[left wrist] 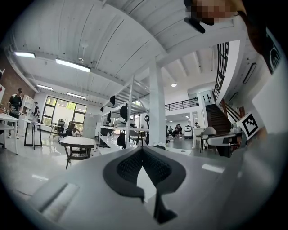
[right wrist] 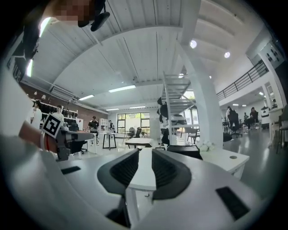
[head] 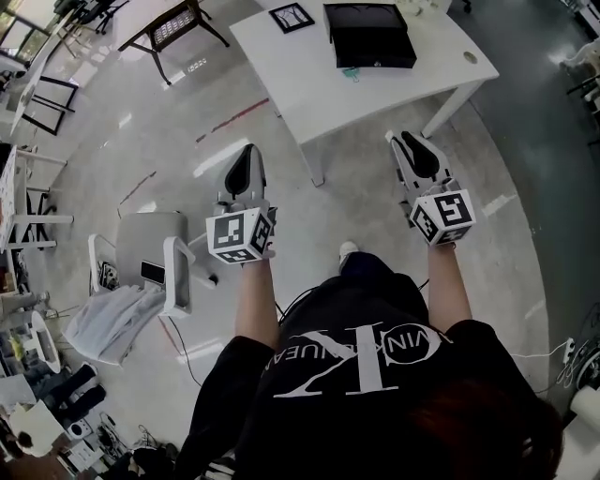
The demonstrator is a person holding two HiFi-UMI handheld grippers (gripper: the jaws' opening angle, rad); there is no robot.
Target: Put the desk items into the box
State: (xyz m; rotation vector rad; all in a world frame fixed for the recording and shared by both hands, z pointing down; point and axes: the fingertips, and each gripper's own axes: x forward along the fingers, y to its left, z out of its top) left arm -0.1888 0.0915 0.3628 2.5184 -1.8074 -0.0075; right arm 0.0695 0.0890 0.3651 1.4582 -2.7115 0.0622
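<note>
A black box stands on the far side of the white table, with a small teal item at its front edge. I hold both grippers over the floor, short of the table's near edge. The left gripper points at the floor beside the table's corner; its tips touch and it holds nothing. The right gripper points toward the table, and its jaws stand a narrow gap apart with nothing between them. In the right gripper view, the box shows just past the jaws.
A square marker card lies on the table left of the box. A table leg stands between the grippers. A white chair with a cloth on it is at my left. A dark wooden chair stands further back.
</note>
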